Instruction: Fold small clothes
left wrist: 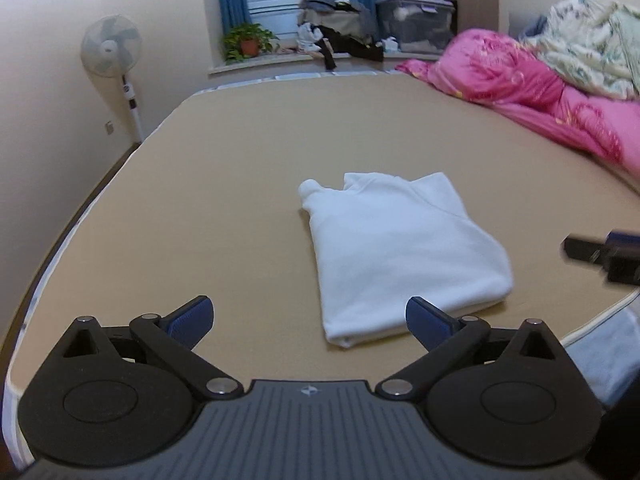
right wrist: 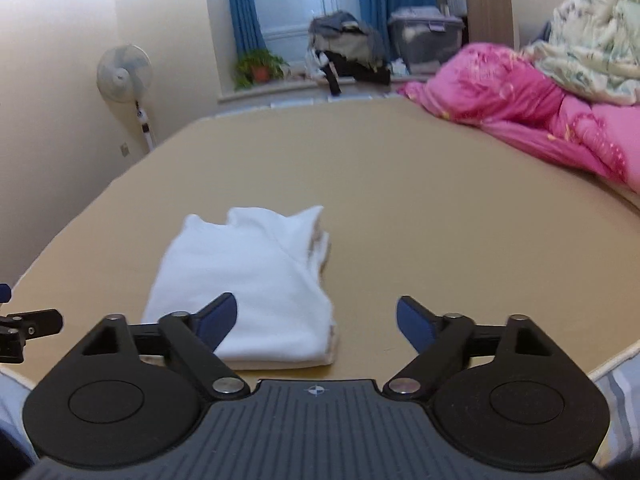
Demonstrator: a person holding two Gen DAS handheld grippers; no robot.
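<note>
A white garment (left wrist: 396,248) lies folded into a compact rectangle on the tan bed sheet (left wrist: 240,184). It also shows in the right wrist view (right wrist: 248,284). My left gripper (left wrist: 309,320) is open and empty, held above the bed just short of the garment's near edge. My right gripper (right wrist: 316,322) is open and empty, with its left finger (right wrist: 218,320) over the garment's near right part. The right gripper shows at the right edge of the left wrist view (left wrist: 600,254). The left gripper shows at the left edge of the right wrist view (right wrist: 24,326).
A pink quilt (left wrist: 532,92) and a pale floral blanket (left wrist: 588,44) are piled along the bed's right side. A standing fan (left wrist: 112,48) is by the left wall. A potted plant (left wrist: 248,42), clothes and a storage bin (left wrist: 416,24) sit by the window.
</note>
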